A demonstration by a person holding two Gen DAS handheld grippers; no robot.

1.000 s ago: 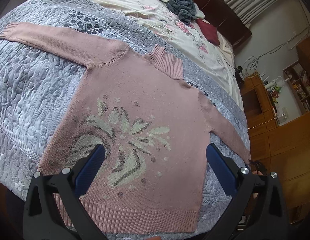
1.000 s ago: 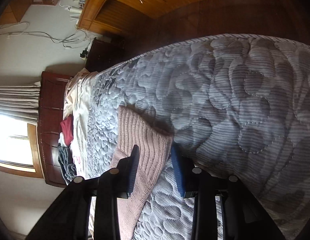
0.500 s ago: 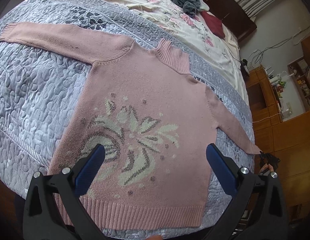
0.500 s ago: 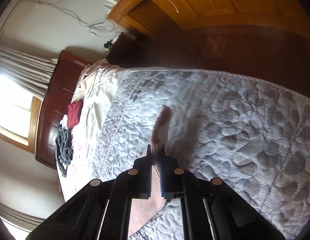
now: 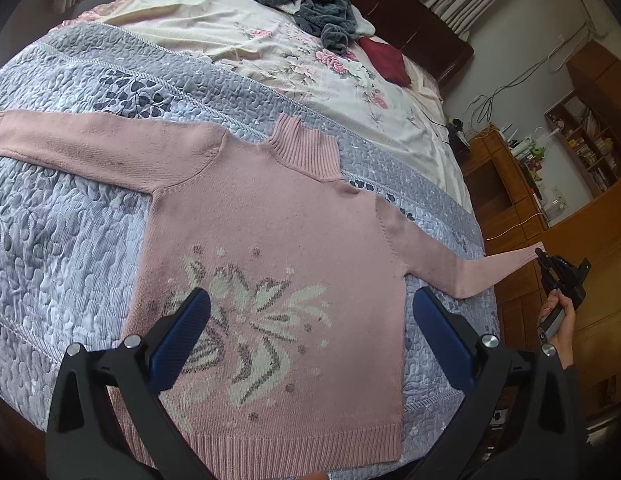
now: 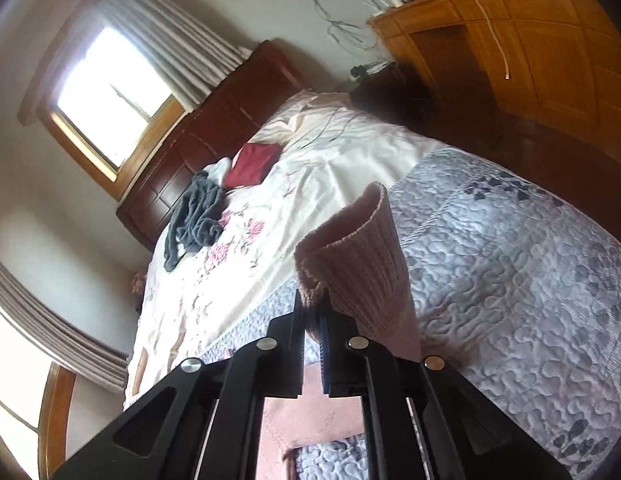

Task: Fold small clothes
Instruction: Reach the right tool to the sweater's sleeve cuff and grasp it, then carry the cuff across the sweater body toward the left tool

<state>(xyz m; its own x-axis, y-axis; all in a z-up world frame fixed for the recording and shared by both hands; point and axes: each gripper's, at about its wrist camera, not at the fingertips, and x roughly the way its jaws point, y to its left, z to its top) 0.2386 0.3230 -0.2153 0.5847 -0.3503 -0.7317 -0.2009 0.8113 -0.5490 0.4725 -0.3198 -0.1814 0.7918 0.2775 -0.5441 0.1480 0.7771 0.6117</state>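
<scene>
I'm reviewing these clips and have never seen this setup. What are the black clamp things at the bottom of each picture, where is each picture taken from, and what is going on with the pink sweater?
There is no robot: a person holds a two-finger gripper in each hand, and each carries a wide-angle camera looking along its fingers.

The left camera shows the left gripper, jaws wide open, above a pink sweater spread flat on the quilted bedspread. At the right edge the person's hand holds the right gripper, which lifts the cuff of one sleeve.

The right camera shows the right gripper up close, shut on that sleeve cuff.

Near the headboard lie a grey garment and a dark red cloth.
</scene>
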